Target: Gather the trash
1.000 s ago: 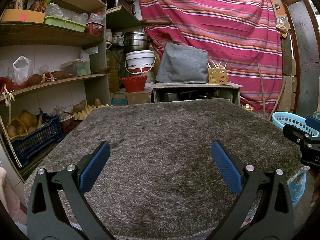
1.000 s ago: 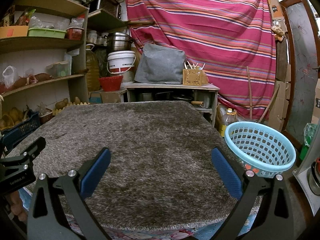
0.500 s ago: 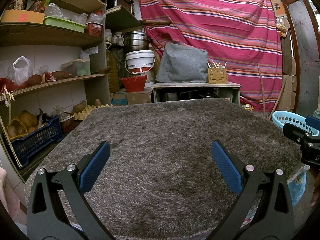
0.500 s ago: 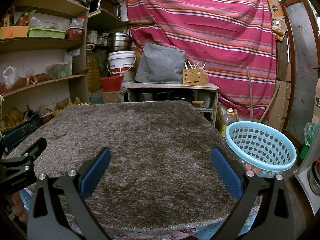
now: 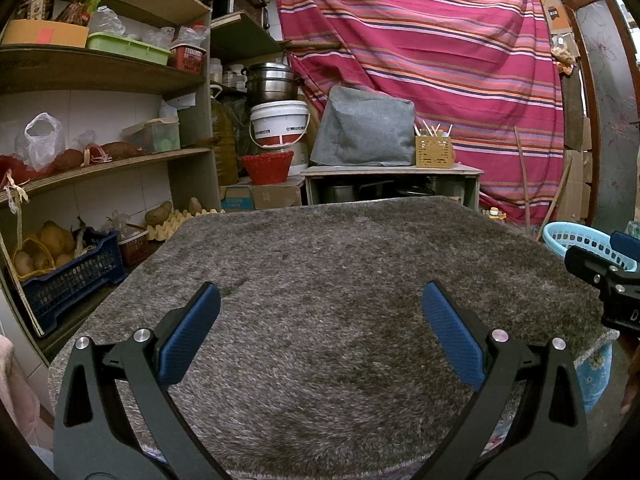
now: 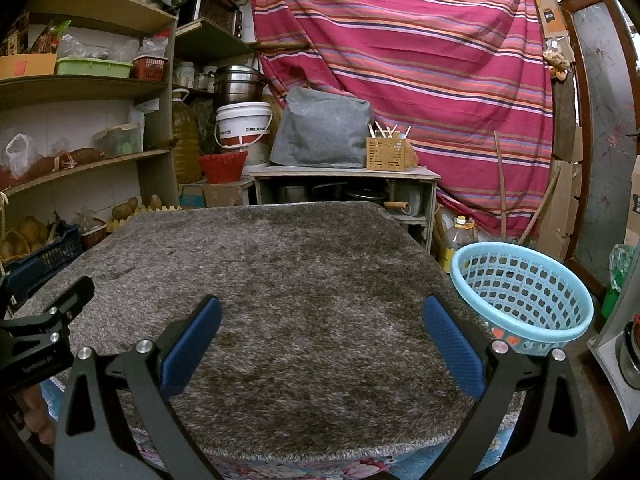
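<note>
Two spread grippers, shaggy grey rug (image 6: 304, 272), perforated basket (image 6: 520, 296)

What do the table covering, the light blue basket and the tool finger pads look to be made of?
Table covering: shaggy grey-brown pile fabric, matt, fibres visibly tufted. Light blue basket: moulded plastic by the look, smooth with a slight sheen, walls pierced with rows of holes. Finger pads: blue, finely textured, probably rubber, set on black frames; the material cannot be told for certain.
</note>
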Available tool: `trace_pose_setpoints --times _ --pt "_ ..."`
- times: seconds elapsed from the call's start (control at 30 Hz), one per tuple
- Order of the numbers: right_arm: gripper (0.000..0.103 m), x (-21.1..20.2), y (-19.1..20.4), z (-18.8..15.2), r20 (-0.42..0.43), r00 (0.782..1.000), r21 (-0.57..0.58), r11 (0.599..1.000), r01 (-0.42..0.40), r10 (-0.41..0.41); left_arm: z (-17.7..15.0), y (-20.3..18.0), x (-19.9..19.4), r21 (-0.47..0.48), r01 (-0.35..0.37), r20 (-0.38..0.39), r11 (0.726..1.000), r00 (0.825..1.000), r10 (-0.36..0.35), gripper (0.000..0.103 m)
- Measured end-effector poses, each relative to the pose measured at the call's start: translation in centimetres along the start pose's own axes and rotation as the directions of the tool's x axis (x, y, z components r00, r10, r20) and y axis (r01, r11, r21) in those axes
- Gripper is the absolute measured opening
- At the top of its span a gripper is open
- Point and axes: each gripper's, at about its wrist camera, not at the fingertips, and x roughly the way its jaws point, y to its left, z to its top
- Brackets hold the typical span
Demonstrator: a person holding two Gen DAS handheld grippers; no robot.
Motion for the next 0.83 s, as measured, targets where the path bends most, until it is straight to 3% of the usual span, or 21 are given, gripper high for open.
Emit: trace_pose_setpoints --times 0.83 --pt "0.099 -0.10 0.40 -0.01 -0.002 1.000 0.000 1.000 0.000 0.000 0.19 0.50 -0.20 0.005 0.010 0.002 1.000 1.000 -0.010 0.098"
